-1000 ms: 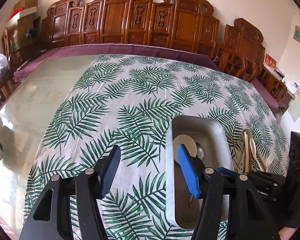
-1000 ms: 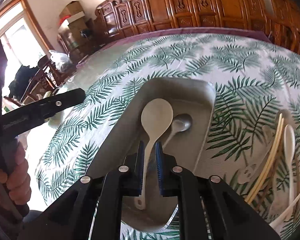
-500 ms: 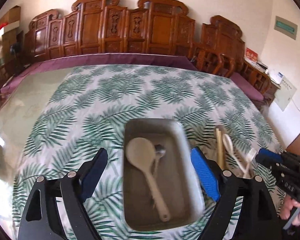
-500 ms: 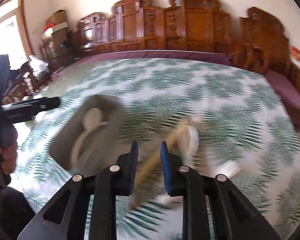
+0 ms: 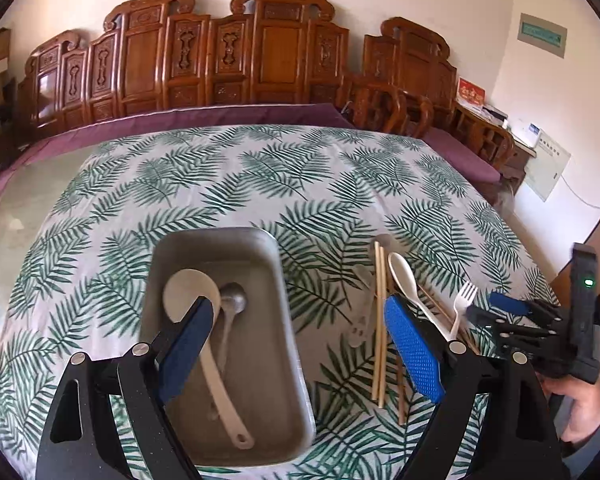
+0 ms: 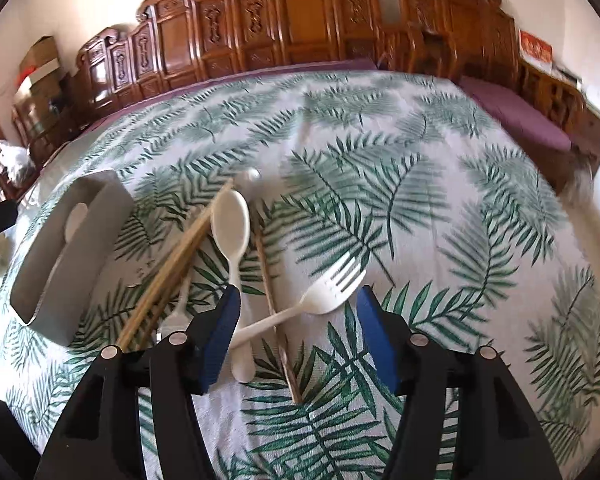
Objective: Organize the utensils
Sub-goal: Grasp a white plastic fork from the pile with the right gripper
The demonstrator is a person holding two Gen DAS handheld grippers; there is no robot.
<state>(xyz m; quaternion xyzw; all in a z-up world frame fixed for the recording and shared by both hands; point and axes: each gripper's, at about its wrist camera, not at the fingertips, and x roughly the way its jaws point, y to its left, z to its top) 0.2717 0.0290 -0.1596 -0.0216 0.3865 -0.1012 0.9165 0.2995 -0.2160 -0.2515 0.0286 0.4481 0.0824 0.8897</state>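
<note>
Utensils, sorted: a large white serving spoon (image 5: 203, 332) and a metal spoon (image 5: 231, 304) lie together in the grey rectangular tray (image 5: 287, 320), which sits near the worktop's (image 5: 259, 176) near edge, left of centre; bowls toward the far end, handles toward the near end.

Utensils, unsorted: a loose heap on the leaf-print cloth just right of the tray.
- White plastic spoon (image 6: 231, 228), bowl away from the near edge.
- White plastic fork (image 6: 332, 284), tines pointing right and away, its handle crossing over a single dark wooden chopstick (image 6: 273, 304).
- Bundle of pale wooden chopsticks (image 6: 171, 268), angled toward the tray, touching or just beside the white spoon.
- A small metal utensil (image 5: 360, 316) partly under the heap; kind cannot be told.

Right hand-held gripper (image 6: 295, 336): released, jaws wide apart, empty, poised over the heap with the fork handle and the dark chopstick between them.

Left hand-held gripper (image 5: 295, 344): released, jaws wide apart, empty, held above the tray's right wall; one finger over the serving spoon's bowl, the other over the heap.

Judged step: the right gripper lining up its next pick, probably the fork.

Hazards:
- The fork handle rests on the chopstick; a closing grip may catch both, or flick the chopstick aside.
- The thin, flat plastic handle lies close to the cloth; pads may slide off or pinch fabric and drag the cloth, shifting the heap and tray.
- The white spoon's handle lies just beside the left finger and may be nudged.
</note>
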